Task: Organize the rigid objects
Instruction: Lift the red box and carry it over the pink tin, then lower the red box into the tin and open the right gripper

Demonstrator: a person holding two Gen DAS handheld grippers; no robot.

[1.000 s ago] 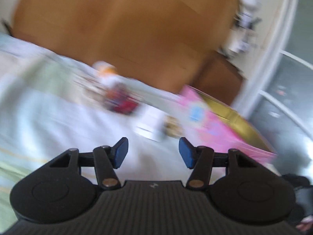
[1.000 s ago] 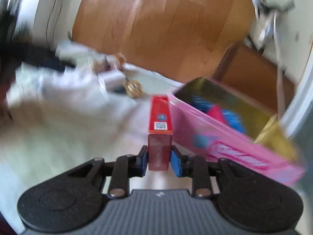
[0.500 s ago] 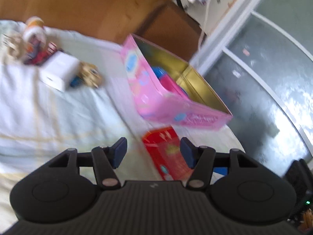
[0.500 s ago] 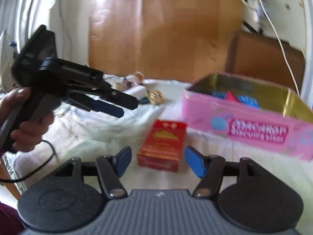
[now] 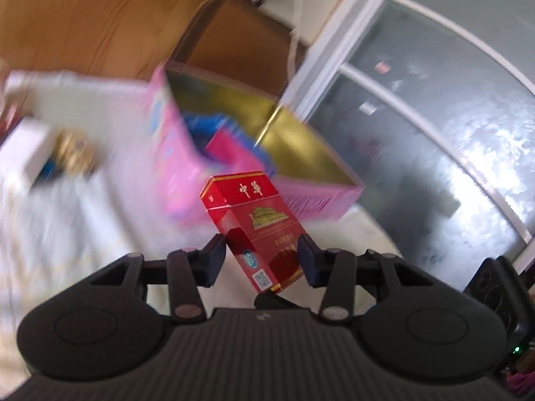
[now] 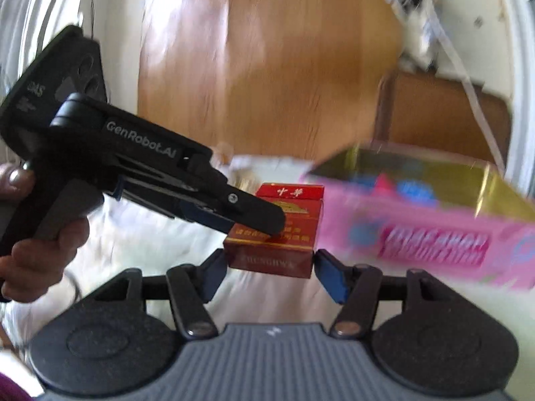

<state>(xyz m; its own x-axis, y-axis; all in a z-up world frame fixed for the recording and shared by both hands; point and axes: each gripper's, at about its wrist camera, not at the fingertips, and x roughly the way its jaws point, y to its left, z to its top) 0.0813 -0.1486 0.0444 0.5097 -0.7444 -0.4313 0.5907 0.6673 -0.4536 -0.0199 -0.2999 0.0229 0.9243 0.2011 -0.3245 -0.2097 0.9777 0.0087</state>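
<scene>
The left gripper (image 5: 260, 260) is closing on the red rectangular cardboard cigarette pack (image 5: 254, 230), lifted just before the open pink gold-lined cardboard box (image 5: 180, 167). The right gripper (image 6: 271, 274), jaws closing, brackets the pack's lower end without clearly pressing. Judged best: seat the left pads squarely before tipping it over the box's near wall.

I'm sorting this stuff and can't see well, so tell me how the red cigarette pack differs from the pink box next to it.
The red cigarette pack is small, closed and lifted between the left gripper pads, whose jaws are closing; the pink box is far larger, open-topped and sits on the white cloth. The pack is red with gold print; the box is pink outside, gold inside, with blue and pink items in it. Both are rigid rectangular cartons.
</scene>
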